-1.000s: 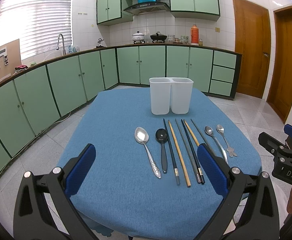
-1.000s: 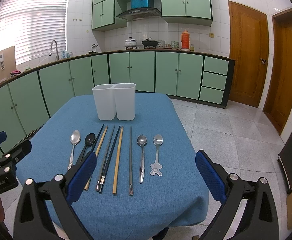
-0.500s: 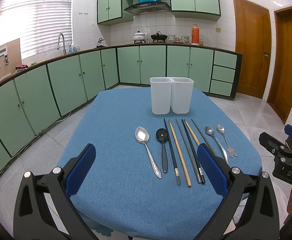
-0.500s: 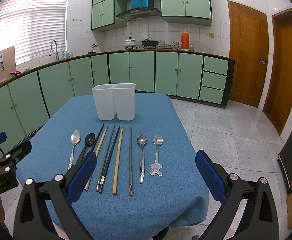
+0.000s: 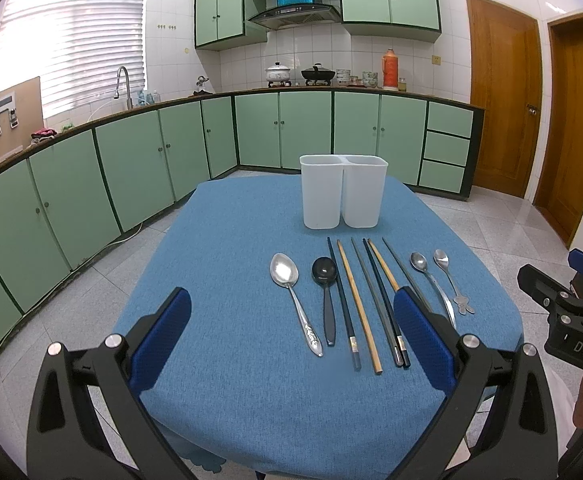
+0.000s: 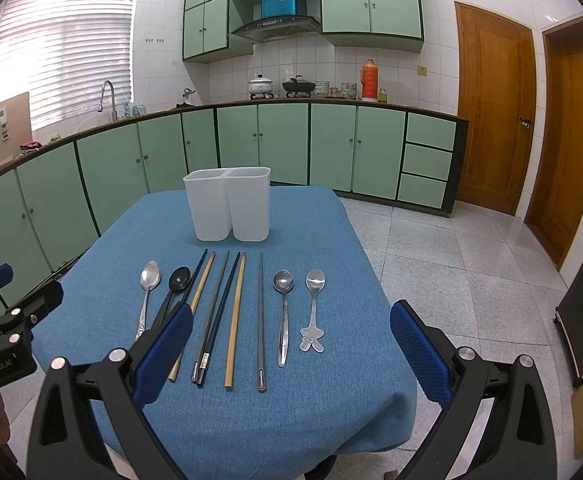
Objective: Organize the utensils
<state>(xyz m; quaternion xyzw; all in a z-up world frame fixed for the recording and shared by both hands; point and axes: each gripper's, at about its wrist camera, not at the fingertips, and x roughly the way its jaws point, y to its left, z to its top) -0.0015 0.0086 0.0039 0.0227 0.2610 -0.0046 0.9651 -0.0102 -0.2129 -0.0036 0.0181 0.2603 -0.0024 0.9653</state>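
A white two-compartment holder point(image 5: 343, 196) point(image 6: 231, 204) stands at the far side of the blue table point(image 5: 231, 380) point(image 6: 331, 408). In front of it lie, in a row, a silver spoon point(image 5: 291, 288) point(image 6: 147, 292), a black spoon point(image 5: 325, 292) point(image 6: 175, 288), several chopsticks point(image 5: 365, 304) point(image 6: 231, 316), and two small silver spoons point(image 5: 431, 280) point(image 6: 283, 312), the right one with a rabbit-shaped handle end point(image 6: 313, 304). My left gripper point(image 5: 291, 340) and right gripper point(image 6: 291, 344) are both open and empty, held above the table's near edge.
Green kitchen cabinets point(image 5: 283, 132) run along the left and back walls. Tiled floor point(image 6: 471, 264) surrounds the table, with wooden doors point(image 6: 491, 116) at the right. The right gripper shows at the right edge of the left wrist view point(image 5: 571, 308).
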